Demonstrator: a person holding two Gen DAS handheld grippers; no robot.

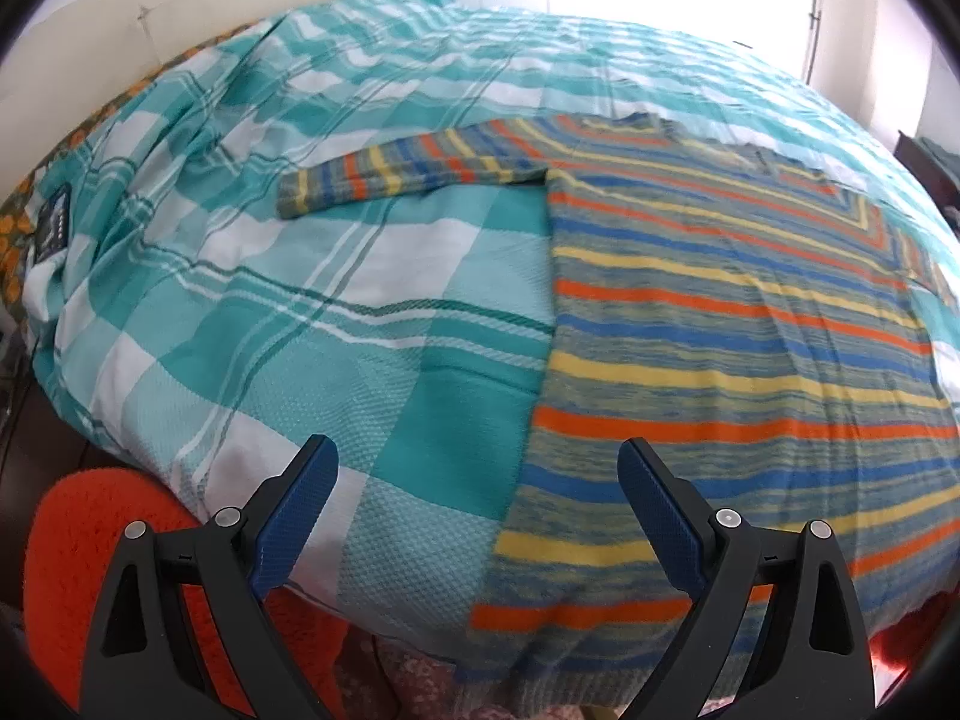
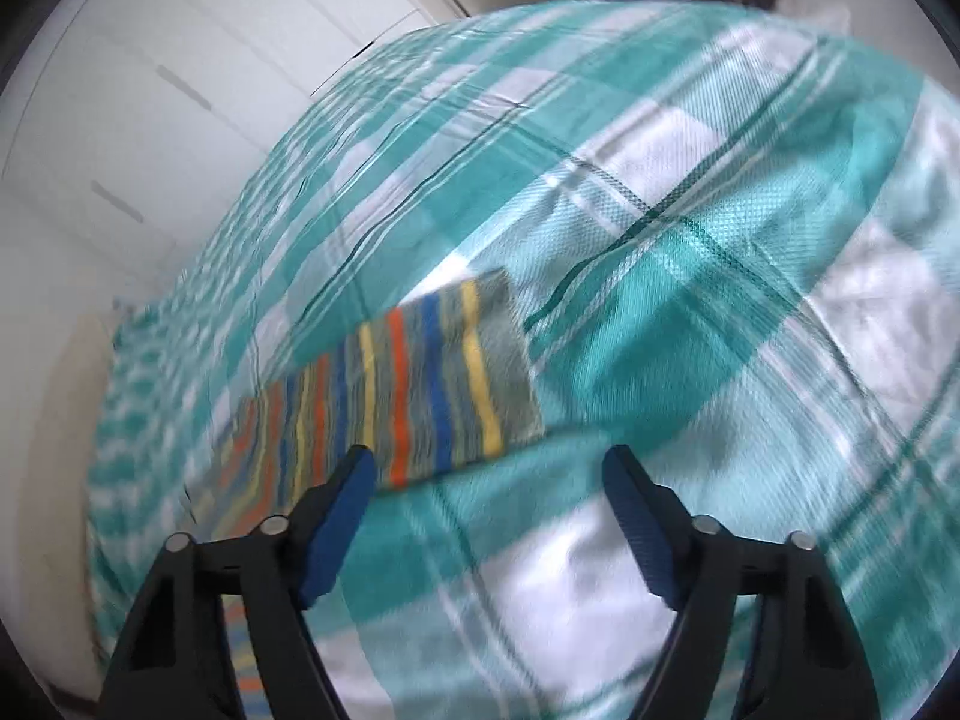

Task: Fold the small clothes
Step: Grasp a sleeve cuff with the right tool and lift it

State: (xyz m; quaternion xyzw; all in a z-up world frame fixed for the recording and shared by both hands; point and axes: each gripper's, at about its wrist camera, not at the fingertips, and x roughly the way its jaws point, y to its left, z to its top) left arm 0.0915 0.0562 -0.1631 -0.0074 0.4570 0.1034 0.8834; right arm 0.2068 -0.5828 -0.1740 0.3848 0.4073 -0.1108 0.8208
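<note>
A striped knit sweater (image 1: 720,324) in blue, yellow, orange and grey lies flat on a bed. One sleeve (image 1: 408,174) stretches out to the left across the cover. My left gripper (image 1: 480,450) hovers open over the sweater's lower left edge, nothing between its blue pads. In the blurred right wrist view the other sleeve's cuff end (image 2: 432,378) lies flat just ahead of my right gripper (image 2: 489,459). That gripper is open and empty, its left fingertip (image 2: 354,480) close to the cuff's near edge.
A teal and white checked bedspread (image 1: 300,312) covers the bed. An orange fuzzy rug (image 1: 78,570) lies below the bed's near edge. A cream headboard (image 1: 150,18) stands at the far left. White wardrobe doors (image 2: 180,90) stand beyond the bed.
</note>
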